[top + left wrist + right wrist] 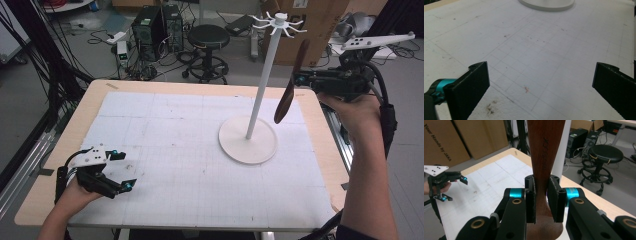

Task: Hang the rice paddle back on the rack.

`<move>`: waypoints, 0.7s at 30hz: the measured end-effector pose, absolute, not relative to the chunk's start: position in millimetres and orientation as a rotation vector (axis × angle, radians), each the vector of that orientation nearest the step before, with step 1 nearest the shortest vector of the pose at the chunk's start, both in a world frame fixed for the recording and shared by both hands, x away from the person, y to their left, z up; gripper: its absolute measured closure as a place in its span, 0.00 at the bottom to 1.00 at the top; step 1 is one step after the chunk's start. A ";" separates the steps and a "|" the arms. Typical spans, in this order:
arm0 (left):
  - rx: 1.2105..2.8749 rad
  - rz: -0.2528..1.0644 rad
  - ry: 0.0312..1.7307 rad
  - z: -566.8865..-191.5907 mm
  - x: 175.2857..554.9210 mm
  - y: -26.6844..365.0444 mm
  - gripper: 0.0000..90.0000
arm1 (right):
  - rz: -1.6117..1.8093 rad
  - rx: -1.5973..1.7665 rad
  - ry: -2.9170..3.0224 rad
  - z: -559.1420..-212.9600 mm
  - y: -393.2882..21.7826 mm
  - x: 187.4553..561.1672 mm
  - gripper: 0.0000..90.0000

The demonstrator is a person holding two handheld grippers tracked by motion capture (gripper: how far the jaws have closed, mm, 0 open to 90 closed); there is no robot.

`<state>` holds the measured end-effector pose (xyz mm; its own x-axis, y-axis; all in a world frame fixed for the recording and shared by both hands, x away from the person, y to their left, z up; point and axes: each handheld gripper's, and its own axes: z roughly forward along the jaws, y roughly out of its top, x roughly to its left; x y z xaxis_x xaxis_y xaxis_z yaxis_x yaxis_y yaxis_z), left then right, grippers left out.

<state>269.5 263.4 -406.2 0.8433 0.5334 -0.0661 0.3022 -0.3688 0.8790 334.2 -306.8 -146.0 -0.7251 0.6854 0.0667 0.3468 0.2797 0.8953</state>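
Wooden spoon [289, 90] clamped in right gripper [299, 78] beside white stand [248, 137]; left gripper [122, 170] gaping, idle.

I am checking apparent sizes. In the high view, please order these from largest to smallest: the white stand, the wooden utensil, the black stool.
1. white stand, tallest with a wide base
2. black stool and wooden utensil: similar extent, and the stool is farther away, so I leave them unranked
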 end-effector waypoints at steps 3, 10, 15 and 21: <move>1.979 0.280 0.619 -406.0 269.2 263.5 0.02 | 1.418 0.928 2.229 -142.8 -303.6 335.7 0.87; 1.980 0.279 0.616 -405.9 269.4 263.6 0.02 | 1.411 0.926 2.233 -138.0 -297.5 340.2 0.87; 1.980 0.277 0.616 -406.0 269.4 263.5 0.02 | 1.406 0.935 2.229 -134.4 -294.4 343.3 0.87; 1.978 0.278 0.618 -405.8 269.2 263.7 0.02 | 1.382 0.943 2.233 -131.3 -291.1 348.8 0.87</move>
